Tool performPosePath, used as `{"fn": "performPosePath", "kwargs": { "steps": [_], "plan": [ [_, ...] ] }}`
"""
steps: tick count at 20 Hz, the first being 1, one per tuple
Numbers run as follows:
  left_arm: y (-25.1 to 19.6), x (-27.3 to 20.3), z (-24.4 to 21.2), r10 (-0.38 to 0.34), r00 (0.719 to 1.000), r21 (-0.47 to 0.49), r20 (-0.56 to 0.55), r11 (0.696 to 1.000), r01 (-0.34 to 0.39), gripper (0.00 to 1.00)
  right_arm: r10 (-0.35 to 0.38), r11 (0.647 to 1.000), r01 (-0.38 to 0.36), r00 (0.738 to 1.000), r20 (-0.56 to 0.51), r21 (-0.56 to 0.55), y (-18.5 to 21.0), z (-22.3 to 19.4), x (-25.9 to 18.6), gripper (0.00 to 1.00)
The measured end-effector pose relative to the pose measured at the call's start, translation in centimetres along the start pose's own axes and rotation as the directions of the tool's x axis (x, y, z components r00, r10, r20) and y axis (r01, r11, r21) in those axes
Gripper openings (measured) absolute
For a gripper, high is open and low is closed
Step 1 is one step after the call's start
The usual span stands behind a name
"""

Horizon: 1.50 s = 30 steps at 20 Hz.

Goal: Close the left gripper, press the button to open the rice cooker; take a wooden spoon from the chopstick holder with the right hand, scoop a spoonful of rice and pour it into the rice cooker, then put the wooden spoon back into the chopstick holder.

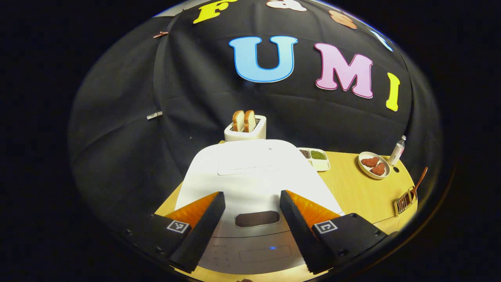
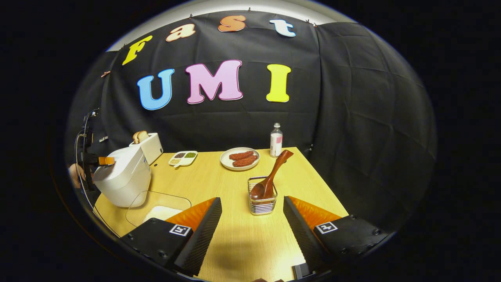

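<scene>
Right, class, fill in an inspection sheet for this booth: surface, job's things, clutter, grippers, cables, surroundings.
Surface: wooden table, bare in front of the right gripper.
Job's things: white rice cooker, lid shut; wooden spoon standing in the wire chopstick holder; rice in a clear container.
Clutter: toaster with bread; divided dish; plate of reddish pieces; bottle.
Grippers: left gripper open over the cooker; right gripper open, short of the holder.
Cables: thin cable by the left gripper.
Surroundings: black cloth wall.

White rice cooker (image 1: 254, 172), brown wooden spoon (image 2: 272, 176), yellow wood-grain table (image 2: 242, 231), black ribbed fingers (image 1: 203, 231)
</scene>
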State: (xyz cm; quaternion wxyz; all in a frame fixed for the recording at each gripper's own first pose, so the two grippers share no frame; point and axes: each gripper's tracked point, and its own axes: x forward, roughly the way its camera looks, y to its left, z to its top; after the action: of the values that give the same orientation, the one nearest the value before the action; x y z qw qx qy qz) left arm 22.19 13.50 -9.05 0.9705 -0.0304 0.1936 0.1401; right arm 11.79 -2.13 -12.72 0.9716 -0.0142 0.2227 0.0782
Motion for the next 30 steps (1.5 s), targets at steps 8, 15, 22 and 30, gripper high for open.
{"fn": "performPosePath", "kwargs": {
  "steps": [8, 15, 22, 30],
  "plan": [
    [-0.7, -7.8, 5.6, -0.013, 0.977, 0.042, 0.212, 0.999, 0.004, 0.98, 0.056, 0.998, -0.054, 0.994, 0.094, -0.028, 3.8, 5.1, -0.1, 0.99],
    [-3.6, -21.9, 9.2, -0.108, 0.913, 0.020, 0.393, 0.994, 0.109, 0.98, 0.073, 0.997, -0.072, 0.956, 0.283, -0.015, 6.9, 14.0, -3.1, 0.99],
    [-4.8, -28.8, 4.4, -0.169, 0.899, -0.027, 0.405, 0.980, 0.196, 0.98, 0.033, 0.999, -0.029, 0.949, 0.314, -0.018, 6.8, 12.3, -8.6, 0.99],
    [-2.6, -29.5, 2.9, -0.146, 0.901, -0.029, 0.409, 0.985, 0.173, 0.98, -0.007, 1.000, 0.015, 0.953, 0.304, -0.023, 5.8, 10.4, -10.8, 0.99]
  ]
}}
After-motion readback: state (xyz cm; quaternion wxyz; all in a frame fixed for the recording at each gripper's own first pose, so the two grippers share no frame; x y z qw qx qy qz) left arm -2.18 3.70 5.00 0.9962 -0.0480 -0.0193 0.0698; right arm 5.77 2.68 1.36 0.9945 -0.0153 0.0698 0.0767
